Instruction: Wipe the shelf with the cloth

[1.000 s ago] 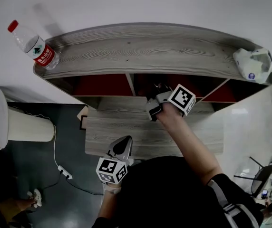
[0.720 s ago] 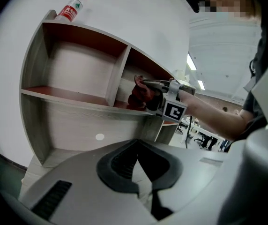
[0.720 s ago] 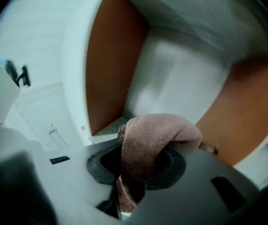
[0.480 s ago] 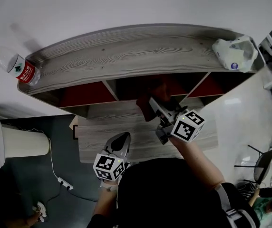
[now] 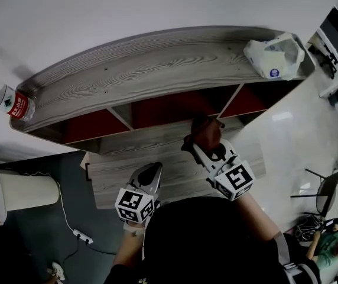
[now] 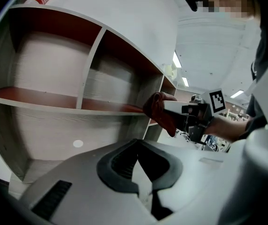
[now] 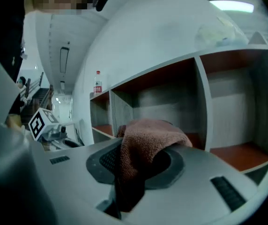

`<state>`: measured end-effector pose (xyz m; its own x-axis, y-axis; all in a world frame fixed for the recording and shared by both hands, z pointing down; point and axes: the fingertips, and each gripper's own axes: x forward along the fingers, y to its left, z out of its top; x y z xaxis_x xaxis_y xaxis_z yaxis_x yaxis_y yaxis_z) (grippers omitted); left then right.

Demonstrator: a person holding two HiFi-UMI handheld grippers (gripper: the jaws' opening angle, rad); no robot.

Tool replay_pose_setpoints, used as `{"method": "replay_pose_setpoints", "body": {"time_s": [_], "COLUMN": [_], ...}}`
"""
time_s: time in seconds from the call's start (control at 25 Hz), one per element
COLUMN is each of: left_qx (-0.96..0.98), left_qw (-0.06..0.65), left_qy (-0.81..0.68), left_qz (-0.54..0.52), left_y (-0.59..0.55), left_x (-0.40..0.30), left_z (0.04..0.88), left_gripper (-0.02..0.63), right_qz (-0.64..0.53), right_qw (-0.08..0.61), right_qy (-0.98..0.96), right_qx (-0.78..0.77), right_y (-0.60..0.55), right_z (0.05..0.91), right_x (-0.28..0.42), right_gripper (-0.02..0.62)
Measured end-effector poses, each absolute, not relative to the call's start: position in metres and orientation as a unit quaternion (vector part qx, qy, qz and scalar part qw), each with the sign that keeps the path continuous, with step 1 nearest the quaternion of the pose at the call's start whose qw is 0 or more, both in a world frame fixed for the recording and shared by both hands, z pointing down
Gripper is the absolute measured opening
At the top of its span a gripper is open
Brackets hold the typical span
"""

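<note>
One grey wood-grain shelf unit [image 5: 157, 70] shows three red-backed compartments [image 5: 169, 108]. On its top are one clear plastic bottle with a red label [image 5: 12, 102] at the left end and one white plastic bag [image 5: 273, 55] at the right end. In front of it are one reddish-brown cloth [image 5: 204, 129] and two grippers, the left gripper [image 5: 151, 173] and the right gripper [image 5: 196, 148].

Bottle [image 5: 10, 101] on shelf [image 5: 151, 70] top's left end, bag [image 5: 273, 55] at right, cloth [image 5: 206, 130] before middle compartment

A: Left gripper [image 5: 155, 170]?
B: 2 fingers together, empty, held low near the torso.
A: Right gripper [image 5: 197, 147]?
B: Forearm extended forward; fingers have just been opening slightly, pinching the cloth [image 5: 206, 130] between them.
</note>
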<state>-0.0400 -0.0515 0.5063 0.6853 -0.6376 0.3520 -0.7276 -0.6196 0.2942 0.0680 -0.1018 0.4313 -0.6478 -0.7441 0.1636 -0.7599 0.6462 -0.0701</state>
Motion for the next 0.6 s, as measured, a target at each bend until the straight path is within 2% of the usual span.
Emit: {"method": "replay_pose_setpoints", "body": {"time_s": [0.32,0.6], "left_qx": [0.910,0.918], "left_qw": [0.181,0.165], "left_qy": [-0.356,-0.345], "left_qz": [0.112,0.102], "left_y": [-0.059,-0.064], "left_x": [-0.027,-0.023], "left_z": [0.499,0.489], "left_gripper": [0.005,0.005], "right_qz": [0.009,0.035], "right_qw": [0.122,0.110], "right_qy": [-0.891,-0.886], "right_qx": [0.438,0.450], "right_y": [-0.086,-0.081], "right_z": [0.450,0.463], "right_x": [0.094,0.105], "right_gripper": [0.083,0.084]}}
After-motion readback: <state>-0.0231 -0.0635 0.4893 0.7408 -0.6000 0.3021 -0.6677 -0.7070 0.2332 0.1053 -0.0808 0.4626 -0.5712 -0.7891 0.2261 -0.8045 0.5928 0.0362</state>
